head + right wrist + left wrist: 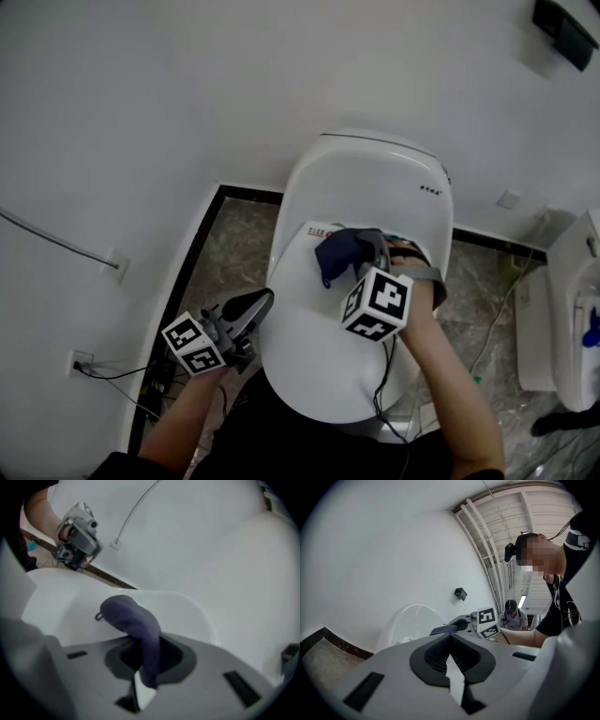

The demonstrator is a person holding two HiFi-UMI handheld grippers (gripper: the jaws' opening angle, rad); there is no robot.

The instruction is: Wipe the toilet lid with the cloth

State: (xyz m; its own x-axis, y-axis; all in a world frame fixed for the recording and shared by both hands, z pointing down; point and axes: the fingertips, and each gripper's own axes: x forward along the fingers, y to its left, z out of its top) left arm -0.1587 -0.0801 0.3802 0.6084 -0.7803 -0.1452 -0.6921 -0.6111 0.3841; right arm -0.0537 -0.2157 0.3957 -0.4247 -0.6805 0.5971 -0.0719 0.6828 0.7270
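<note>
The white toilet lid (314, 328) is down, below me at the centre. My right gripper (367, 251) hovers over its rear half, shut on a dark blue cloth (341, 253) that bunches out ahead of the jaws. In the right gripper view the cloth (136, 623) hangs from between the pads over the lid (65, 606). My left gripper (253, 304) hangs beside the lid's left edge, off the lid, jaws together with nothing in them. The left gripper view looks across the lid (410, 620) toward the cloth (443, 630).
White walls close in behind and on the left, with a cable (52, 239) and a socket (116, 264). A dark box (565, 33) is mounted high on the right. Another white fixture (562, 328) stands right. Marble floor (234, 248) with cords. A second person (513, 617) stands behind.
</note>
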